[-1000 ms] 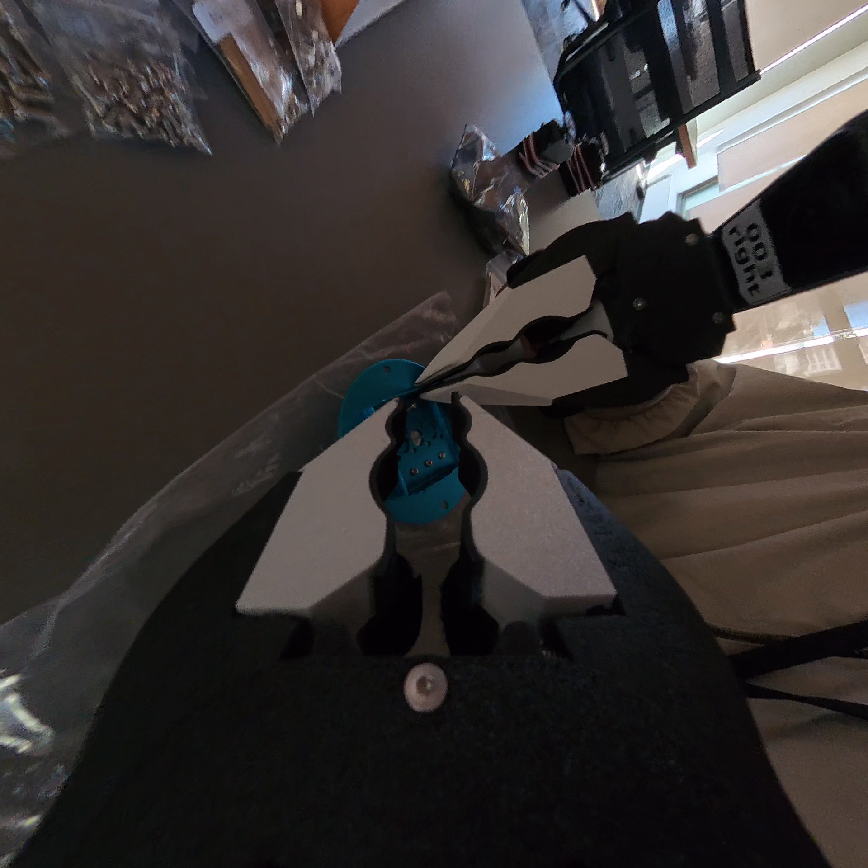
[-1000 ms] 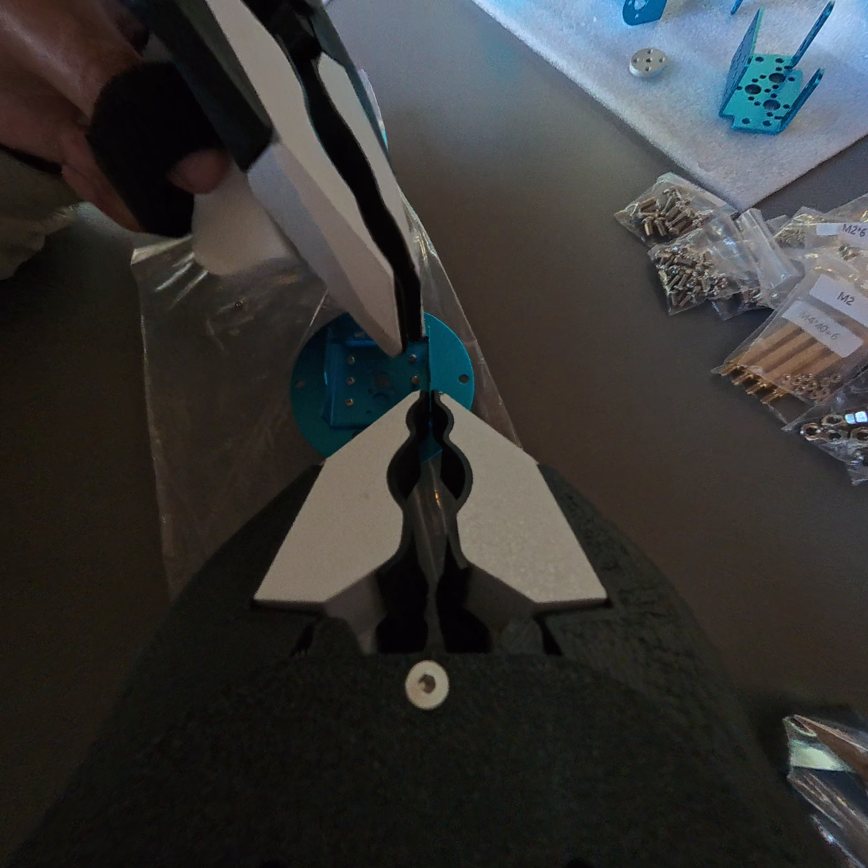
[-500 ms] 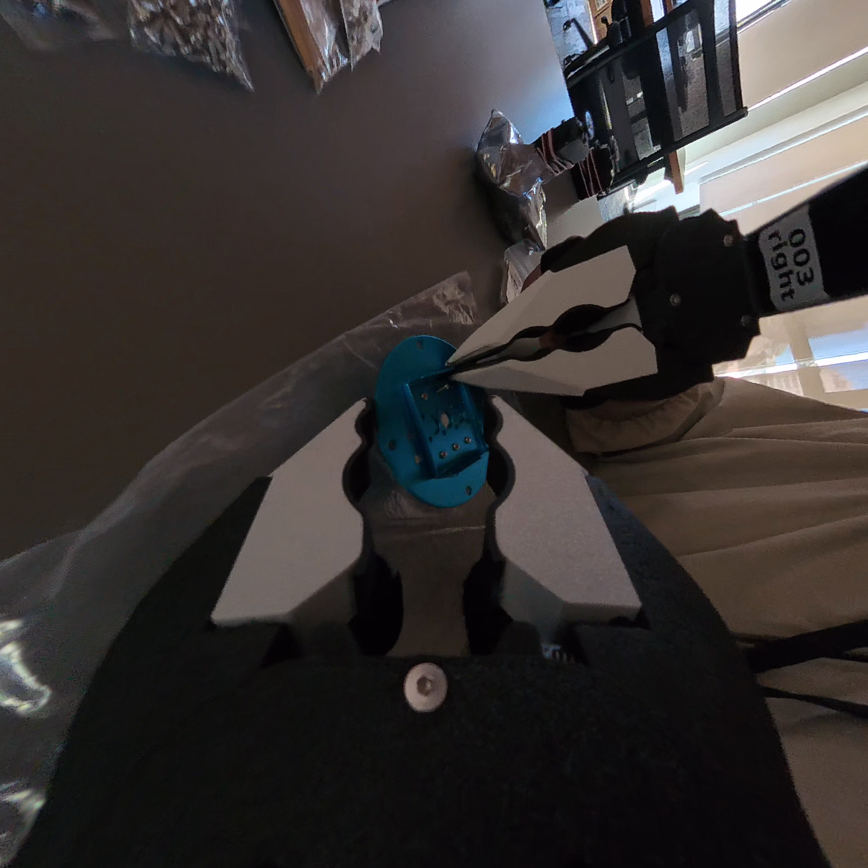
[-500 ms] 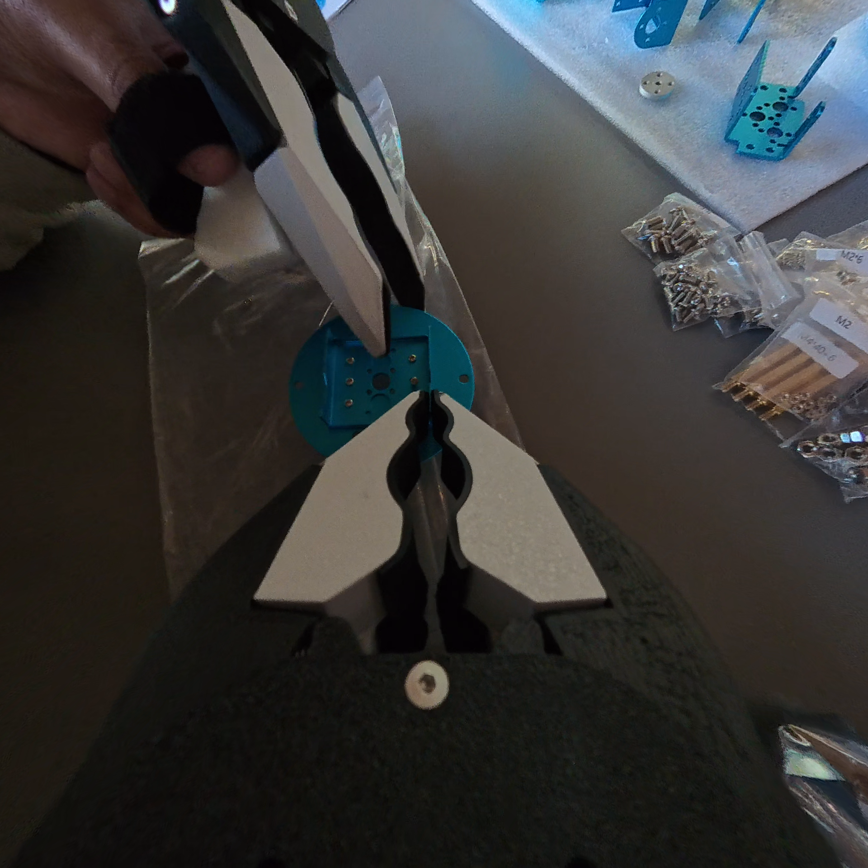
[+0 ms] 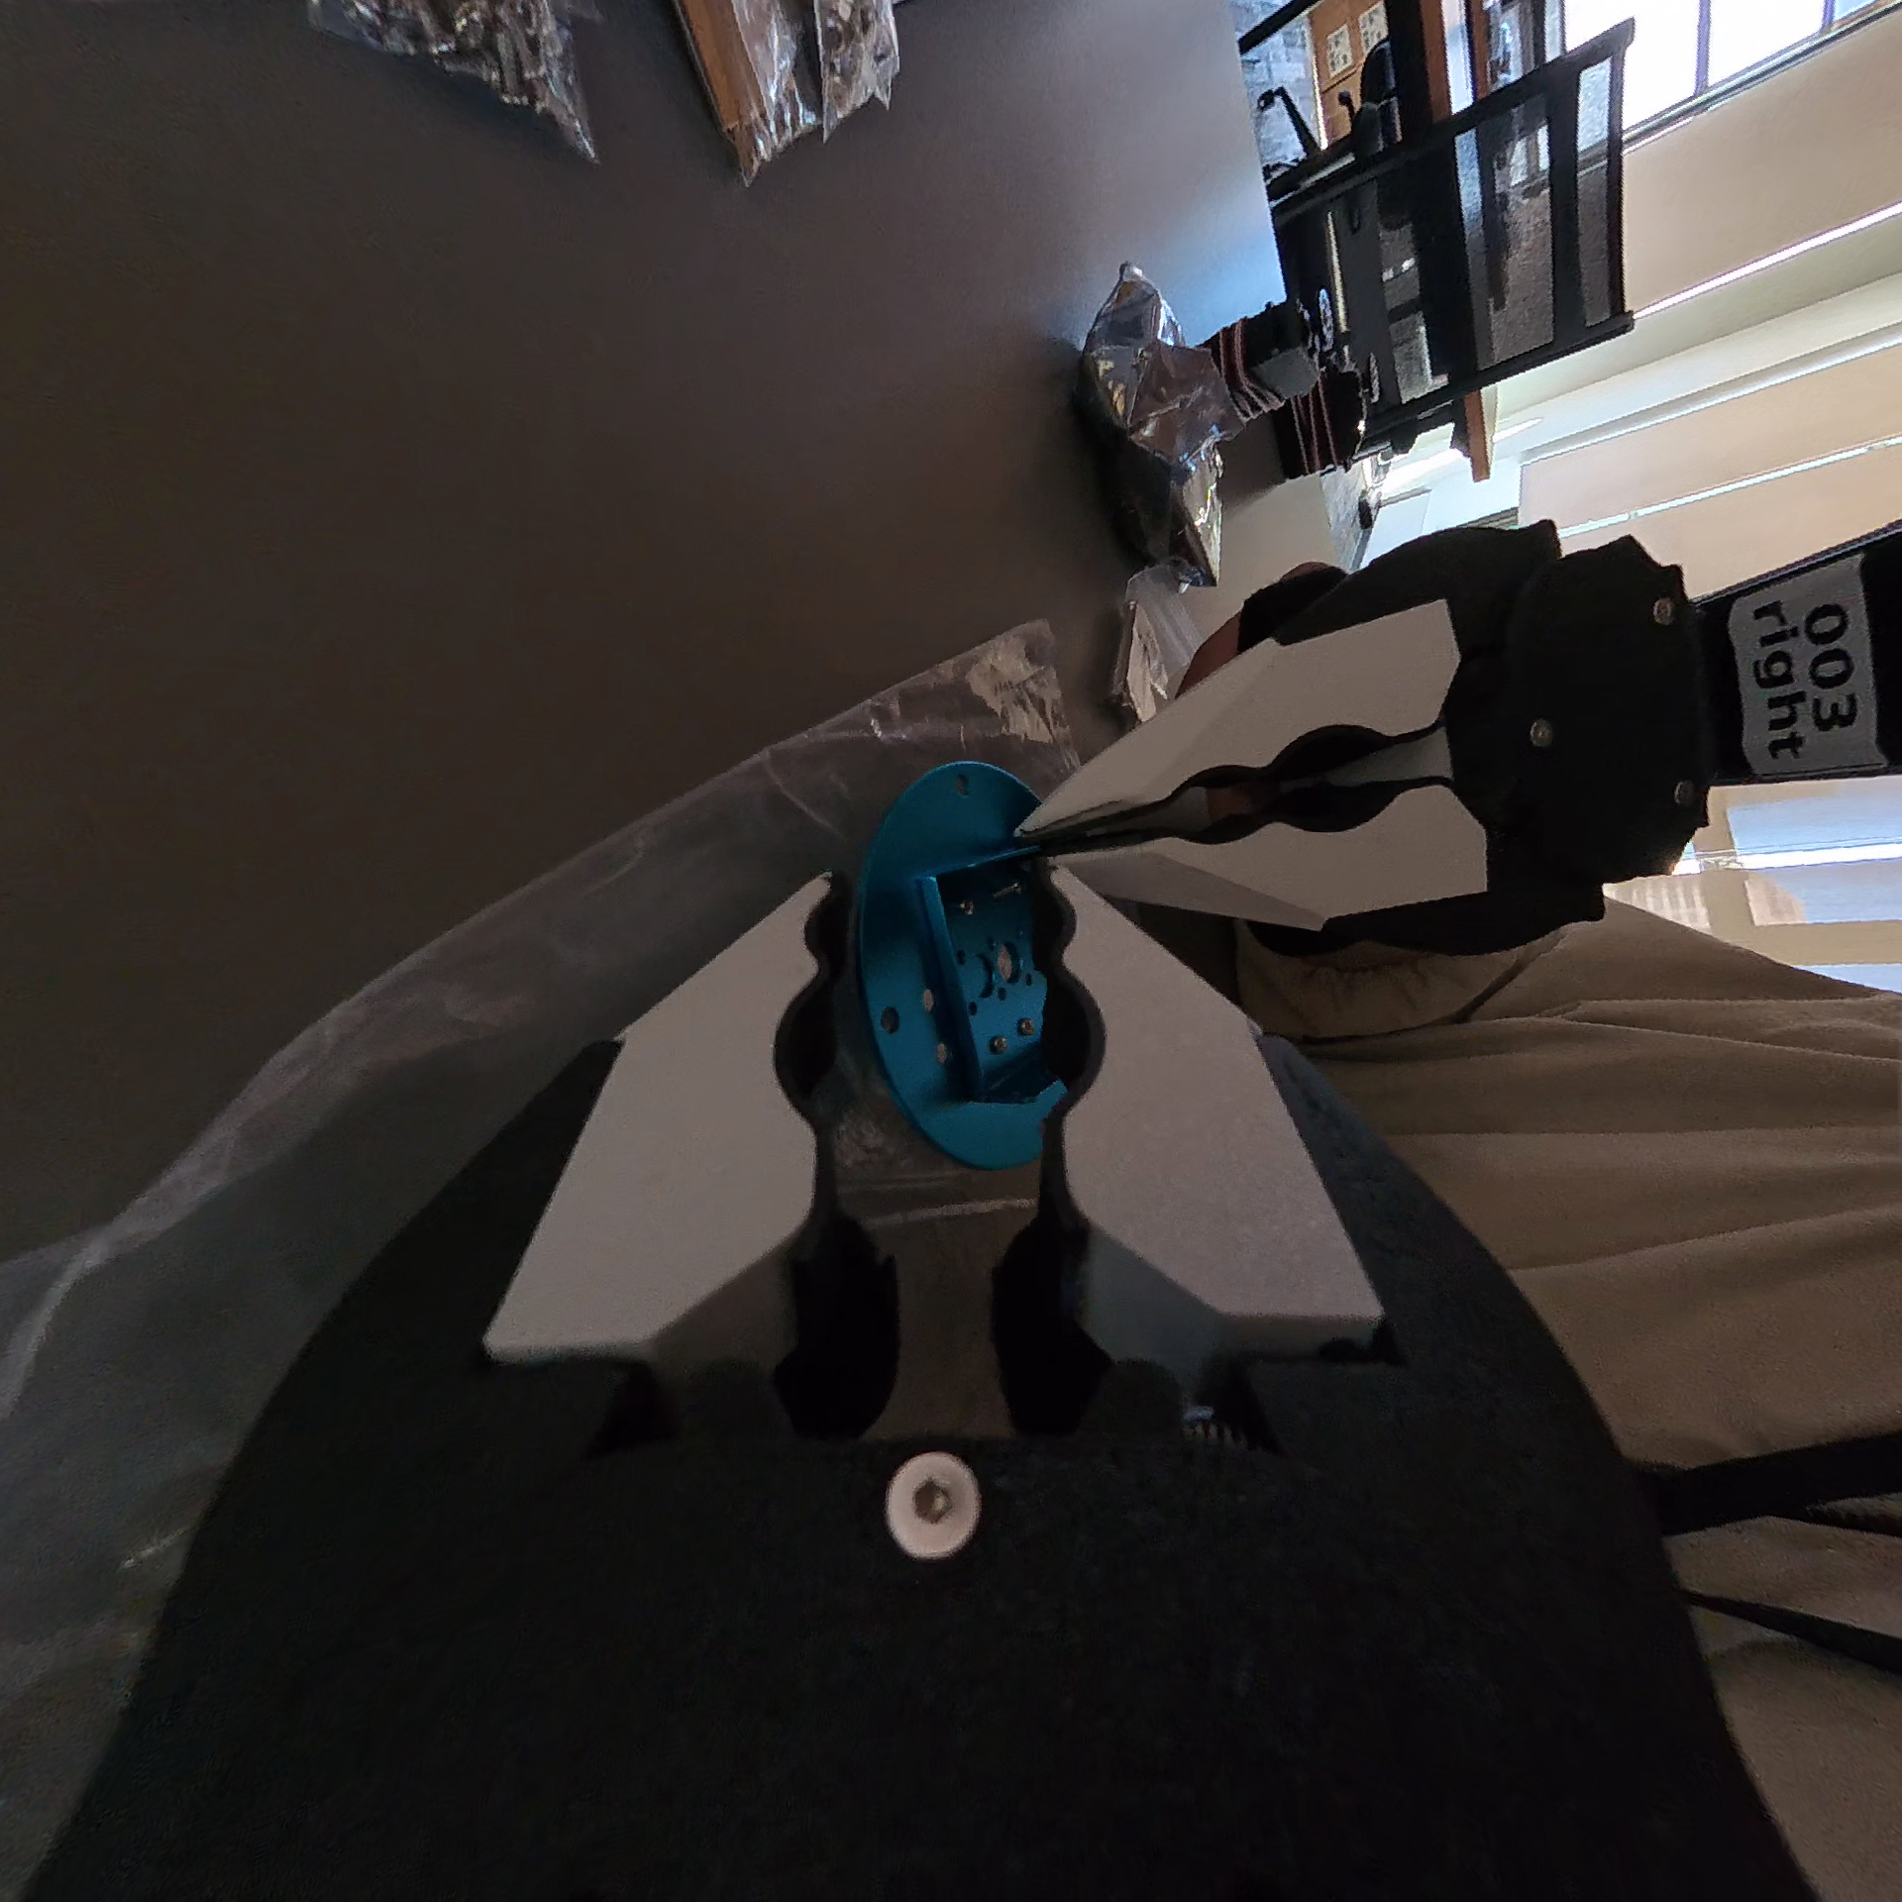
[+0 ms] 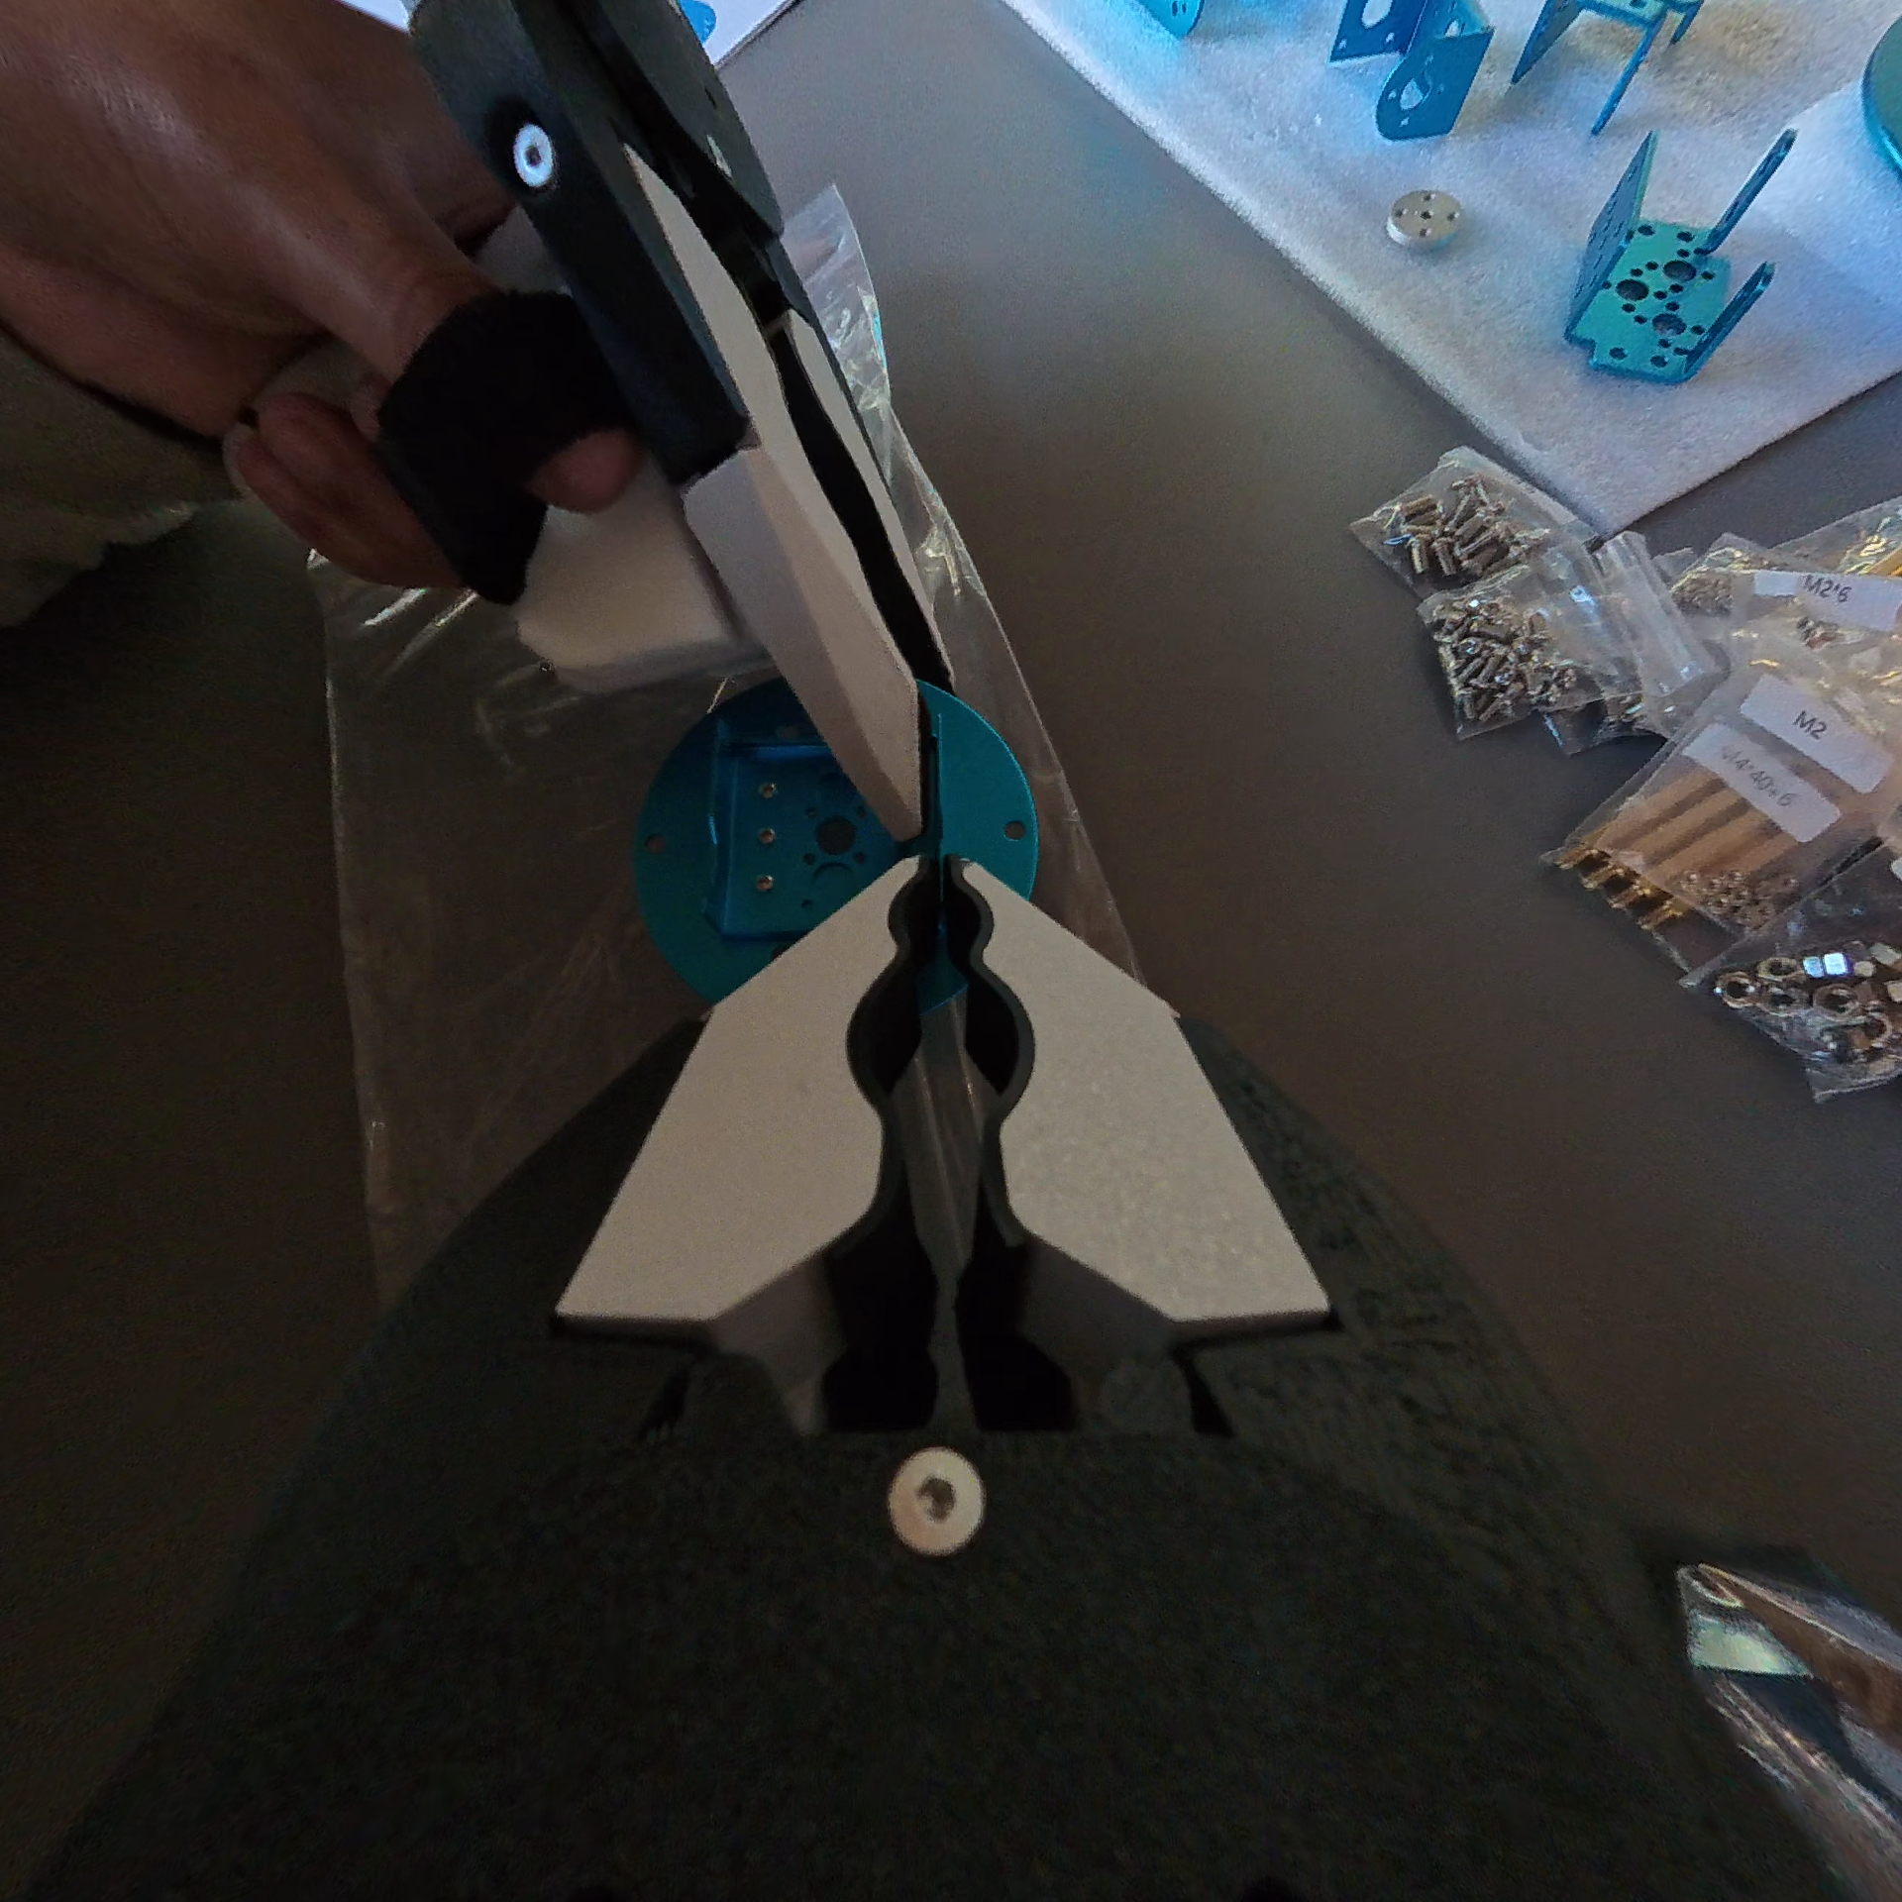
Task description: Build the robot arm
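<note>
Left wrist view: the left claw point(image 5: 942, 906) is seen with its fingers spread apart on either side of a blue round plate point(image 5: 906, 988) carrying a blue bracket point(image 5: 993, 993). The plate lies on a clear plastic bag point(image 5: 515, 988) upon the dark desk point(image 5: 463, 463). The right claw point(image 6: 939, 873) is clamped together on a thin upright wall of the bracket, at the plate's edge. Beyond the plate in the right wrist view, small bags of screws point(image 6: 1482, 618) and more blue brackets point(image 6: 1667, 278) on a white foam sheet point(image 6: 1287, 154) are seen.
</note>
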